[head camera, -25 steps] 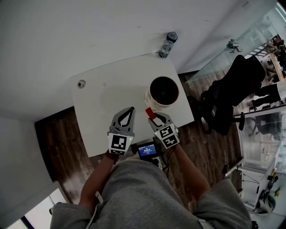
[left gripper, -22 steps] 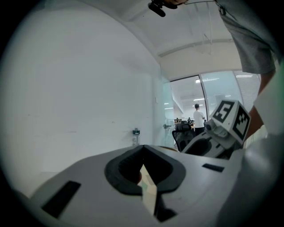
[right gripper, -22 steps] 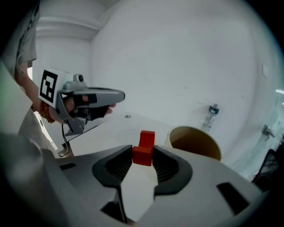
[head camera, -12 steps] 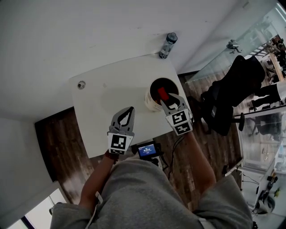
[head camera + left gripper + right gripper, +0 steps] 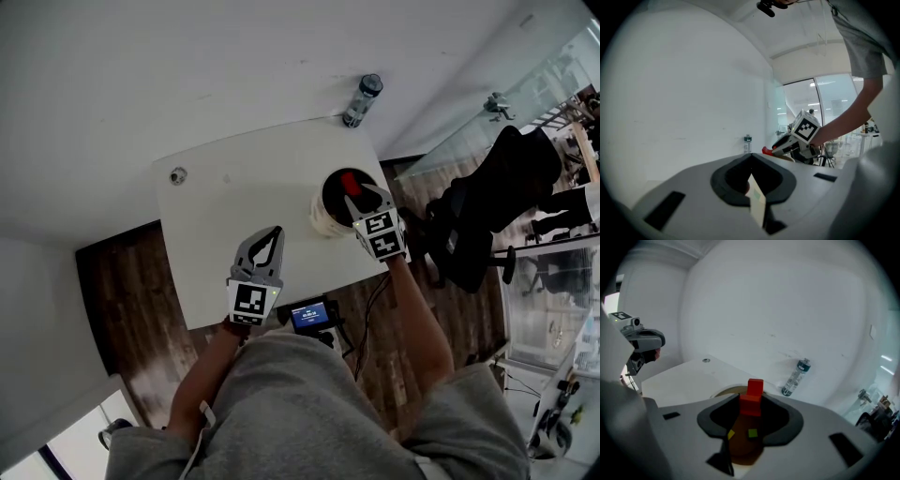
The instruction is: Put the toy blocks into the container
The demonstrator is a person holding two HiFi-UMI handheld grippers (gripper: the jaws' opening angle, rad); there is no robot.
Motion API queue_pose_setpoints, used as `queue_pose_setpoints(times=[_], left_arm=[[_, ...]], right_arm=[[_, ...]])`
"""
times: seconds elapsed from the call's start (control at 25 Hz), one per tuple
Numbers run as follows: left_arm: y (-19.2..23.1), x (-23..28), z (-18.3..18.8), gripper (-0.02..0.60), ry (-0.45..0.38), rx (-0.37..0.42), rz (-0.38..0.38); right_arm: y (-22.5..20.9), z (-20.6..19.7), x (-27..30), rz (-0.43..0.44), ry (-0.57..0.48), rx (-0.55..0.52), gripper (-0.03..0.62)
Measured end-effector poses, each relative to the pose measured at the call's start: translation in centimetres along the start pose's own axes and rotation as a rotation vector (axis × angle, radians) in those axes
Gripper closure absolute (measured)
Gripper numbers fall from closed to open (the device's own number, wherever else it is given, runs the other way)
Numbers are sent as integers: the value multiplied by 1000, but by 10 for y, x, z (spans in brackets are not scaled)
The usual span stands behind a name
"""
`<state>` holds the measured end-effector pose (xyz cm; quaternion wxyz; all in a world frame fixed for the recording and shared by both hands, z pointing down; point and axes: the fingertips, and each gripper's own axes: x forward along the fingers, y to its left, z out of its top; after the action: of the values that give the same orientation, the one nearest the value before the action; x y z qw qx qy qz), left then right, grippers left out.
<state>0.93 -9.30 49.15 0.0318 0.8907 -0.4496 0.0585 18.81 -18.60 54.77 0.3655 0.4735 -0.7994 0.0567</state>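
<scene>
Your right gripper [image 5: 354, 194], right of centre in the head view, is clamped on a red block [image 5: 349, 181]. It is tilted downward over the dark mouth of the round container [image 5: 322, 220], which stands near the right edge of the white table [image 5: 244, 187]. In the right gripper view a yellow block [image 5: 731, 433] and a green block [image 5: 753, 432] lie on the container's floor, just beside each other (both low in the frame, under the red one). Your left gripper [image 5: 274, 232], lower centre, has its jaws together with nothing between them, apart from the container. A bottle [image 5: 361, 99] stands at the table's upper right corner.
</scene>
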Motion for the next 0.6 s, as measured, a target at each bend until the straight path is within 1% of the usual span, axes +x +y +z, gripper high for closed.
queue_pose_setpoints(times=[0.2, 0.28, 0.36, 0.48, 0.6], left_arm=[[2, 1, 1, 575, -3, 1, 6], [1, 0, 2, 575, -5, 2, 6], [1, 0, 3, 575, -8, 3, 6], [3, 0, 4, 575, -10, 6, 9], [9, -3, 11, 575, -22, 6, 25]], right_arm=[[-6, -11, 7, -15, 19, 30, 442], [-7, -15, 6, -21, 23, 41, 422], [-8, -15, 3, -24, 14, 51, 419], [-9, -3, -8, -33, -45, 71, 421], [-6, 20, -28, -34, -150, 117, 447]])
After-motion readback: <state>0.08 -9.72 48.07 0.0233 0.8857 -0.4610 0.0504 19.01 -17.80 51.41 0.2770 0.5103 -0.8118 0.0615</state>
